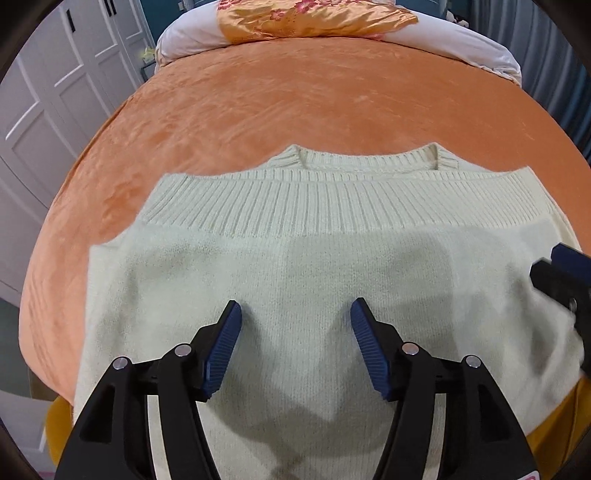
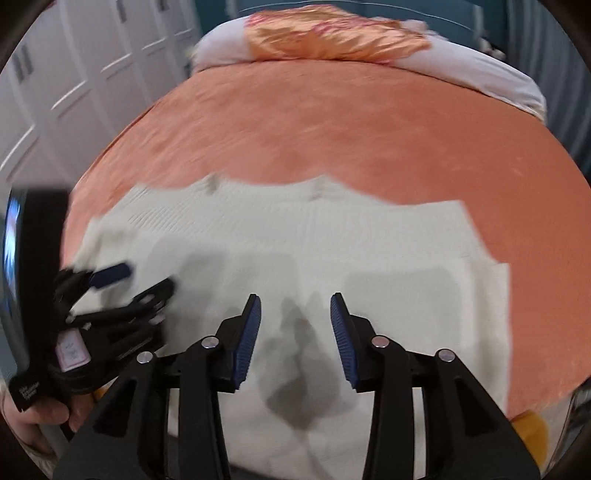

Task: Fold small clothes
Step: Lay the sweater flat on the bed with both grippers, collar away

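Note:
A cream knit sweater point(image 1: 295, 266) lies on the orange bed, folded over so its ribbed hem point(image 1: 332, 203) lies just below the ribbed collar point(image 1: 369, 157). It also shows, blurred, in the right wrist view point(image 2: 314, 251). My left gripper point(image 1: 295, 317) hovers open and empty over the sweater's near part. My right gripper point(image 2: 295, 310) is open and empty over the sweater too. The right gripper's tip shows at the right edge of the left wrist view point(image 1: 561, 277). The left gripper shows at the left in the right wrist view point(image 2: 122, 288).
The orange bedspread point(image 1: 277, 103) stretches beyond the sweater. An orange floral pillow point(image 1: 314, 16) on white bedding point(image 1: 192, 37) lies at the far end. White wardrobe doors point(image 1: 55, 74) stand to the left. Something yellow point(image 2: 532, 424) sits under the bed's near edge.

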The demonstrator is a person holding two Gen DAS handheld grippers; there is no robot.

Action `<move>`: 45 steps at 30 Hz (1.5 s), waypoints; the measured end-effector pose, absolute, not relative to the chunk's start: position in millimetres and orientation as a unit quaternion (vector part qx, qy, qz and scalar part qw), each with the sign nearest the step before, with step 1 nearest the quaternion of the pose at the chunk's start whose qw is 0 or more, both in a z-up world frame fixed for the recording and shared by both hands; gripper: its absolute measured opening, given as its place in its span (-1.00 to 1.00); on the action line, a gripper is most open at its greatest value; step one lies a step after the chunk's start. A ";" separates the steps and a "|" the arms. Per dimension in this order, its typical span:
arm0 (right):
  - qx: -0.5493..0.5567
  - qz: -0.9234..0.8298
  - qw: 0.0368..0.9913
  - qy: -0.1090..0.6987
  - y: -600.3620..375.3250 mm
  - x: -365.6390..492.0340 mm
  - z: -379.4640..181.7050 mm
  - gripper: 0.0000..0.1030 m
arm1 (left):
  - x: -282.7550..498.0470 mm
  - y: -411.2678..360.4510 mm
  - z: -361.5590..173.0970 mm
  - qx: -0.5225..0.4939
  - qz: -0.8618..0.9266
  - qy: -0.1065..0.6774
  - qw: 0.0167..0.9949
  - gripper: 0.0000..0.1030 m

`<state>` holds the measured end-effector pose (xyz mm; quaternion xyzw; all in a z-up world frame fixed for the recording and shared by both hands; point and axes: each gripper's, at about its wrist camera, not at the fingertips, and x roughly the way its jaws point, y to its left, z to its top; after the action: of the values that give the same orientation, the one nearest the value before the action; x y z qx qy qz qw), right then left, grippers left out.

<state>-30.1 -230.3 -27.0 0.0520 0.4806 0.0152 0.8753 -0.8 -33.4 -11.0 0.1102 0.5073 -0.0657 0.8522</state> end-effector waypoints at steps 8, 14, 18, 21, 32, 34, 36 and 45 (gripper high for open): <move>0.106 -0.014 0.874 0.475 -266.7 -28.9 -34.1 -0.07 | -3.8 -36.4 -9.3 0.113 -0.060 0.509 0.851 0.19; 0.129 -0.084 0.867 0.474 -317.8 -28.2 -35.0 -0.04 | -5.2 -38.0 -9.2 0.117 -0.057 0.508 0.852 0.20; 0.148 -0.117 0.864 0.467 -345.3 -25.6 -37.1 -0.03 | -4.9 -38.5 -9.5 0.117 -0.054 0.508 0.852 0.20; 0.151 -0.125 0.861 0.470 -360.5 -21.0 -40.3 0.11 | -4.7 -39.5 -9.7 0.120 -0.051 0.508 0.851 0.21; 0.144 -0.089 0.856 0.489 -367.6 13.0 -54.8 0.25 | 8.9 -31.3 5.4 0.091 -0.052 0.514 0.852 0.36; 0.149 -0.083 0.855 0.490 -368.6 20.5 -57.6 0.26 | 16.3 -27.4 11.4 0.087 -0.045 0.509 0.855 0.44; 0.154 -0.081 0.851 0.495 -369.0 27.3 -61.1 0.26 | 28.3 -18.5 18.2 0.078 -0.033 0.502 0.861 0.49; 0.172 -0.073 0.848 0.497 -368.9 43.8 -66.9 0.30 | 89.7 38.3 12.3 0.039 0.036 0.518 0.853 0.59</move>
<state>43.8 -368.9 -66.9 0.1715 0.4966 -0.0728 0.8477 89.7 38.3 12.3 0.0389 0.5185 0.0357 0.8535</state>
